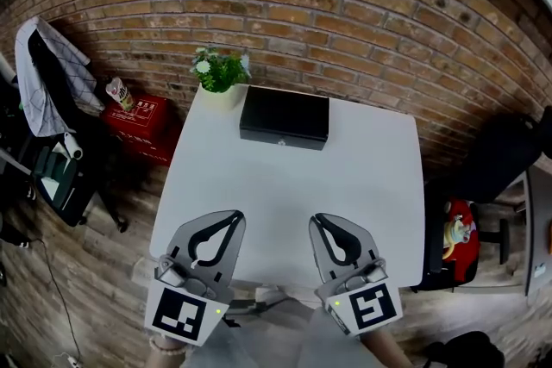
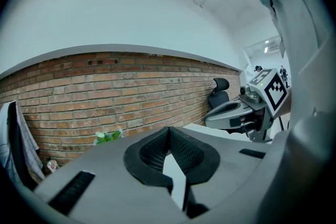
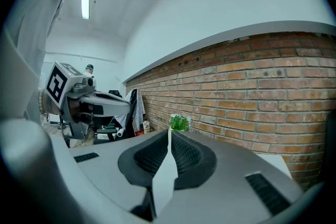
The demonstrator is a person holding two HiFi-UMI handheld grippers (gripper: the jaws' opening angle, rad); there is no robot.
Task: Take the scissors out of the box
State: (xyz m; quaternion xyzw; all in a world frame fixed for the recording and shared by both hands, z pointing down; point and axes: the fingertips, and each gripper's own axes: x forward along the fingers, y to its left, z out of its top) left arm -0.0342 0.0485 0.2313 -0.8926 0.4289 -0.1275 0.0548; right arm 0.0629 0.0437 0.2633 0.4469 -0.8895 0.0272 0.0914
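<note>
A black box with its lid closed sits at the far side of the white table, against the brick wall. No scissors show in any view. My left gripper hovers over the table's near edge, shut, with nothing between its tips. A little to its right my right gripper is also shut and holds nothing; its tips meet. Both point toward the box from well short of it. Each gripper view shows the other gripper beside it: the right gripper, the left gripper.
A small green plant stands at the table's far left corner, beside the box. A red crate and a chair draped with clothes are on the floor to the left. To the right are a black chair and a red bag.
</note>
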